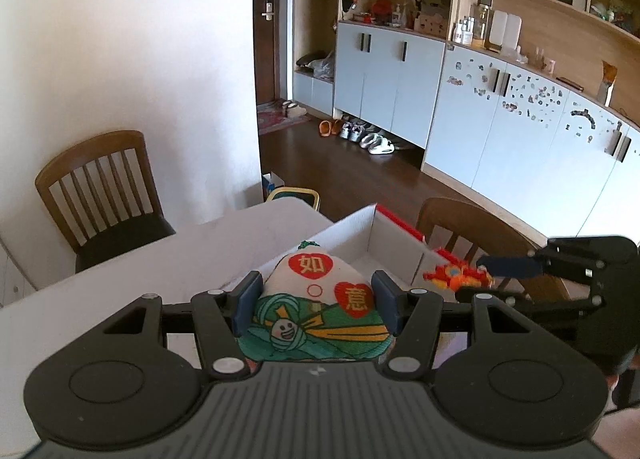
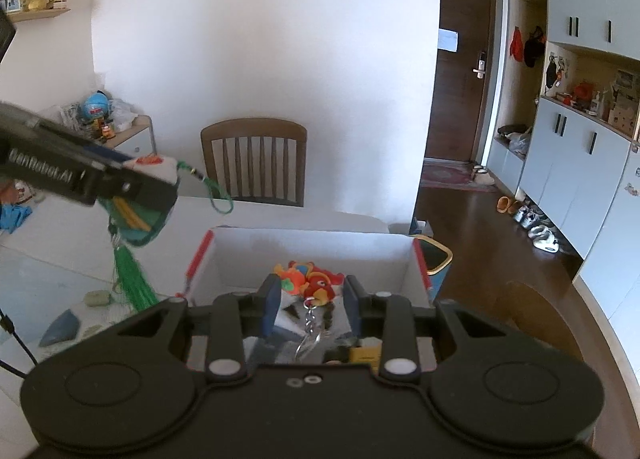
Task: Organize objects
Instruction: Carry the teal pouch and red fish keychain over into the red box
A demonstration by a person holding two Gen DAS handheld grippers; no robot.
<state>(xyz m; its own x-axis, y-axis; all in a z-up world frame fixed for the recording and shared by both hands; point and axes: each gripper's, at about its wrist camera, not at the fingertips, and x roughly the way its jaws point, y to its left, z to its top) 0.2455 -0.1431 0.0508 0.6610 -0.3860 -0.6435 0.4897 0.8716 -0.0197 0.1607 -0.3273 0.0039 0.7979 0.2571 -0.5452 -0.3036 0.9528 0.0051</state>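
The left claw (image 1: 316, 301) is gripping a triangular cloth sachet (image 1: 320, 307) between its blue pads, which are pressing on both of its sides. The sachet is cream at the top with two red hearts bearing characters, and green below with a cartoon face. From the right wrist view, the sachet (image 2: 156, 187) is hanging in the air to the left of the box, with a green loop cord at its top and a green tassel (image 2: 130, 279) dangling beneath it.

The right claw (image 2: 310, 295) is closed on a small orange and red plush keychain (image 2: 310, 279), whose metal chain and ring are hanging down between the fingers. From the left wrist view, the keychain (image 1: 460, 275) is sitting at the tips of the right claw, just right of the box.

A white cardboard box (image 2: 312, 247) with red edges is standing open on the white worktop (image 1: 160, 259), just beyond both claws. Its inside looks bare where it is visible. Wooden chairs (image 2: 256, 163) are standing at the far side of the worktop.
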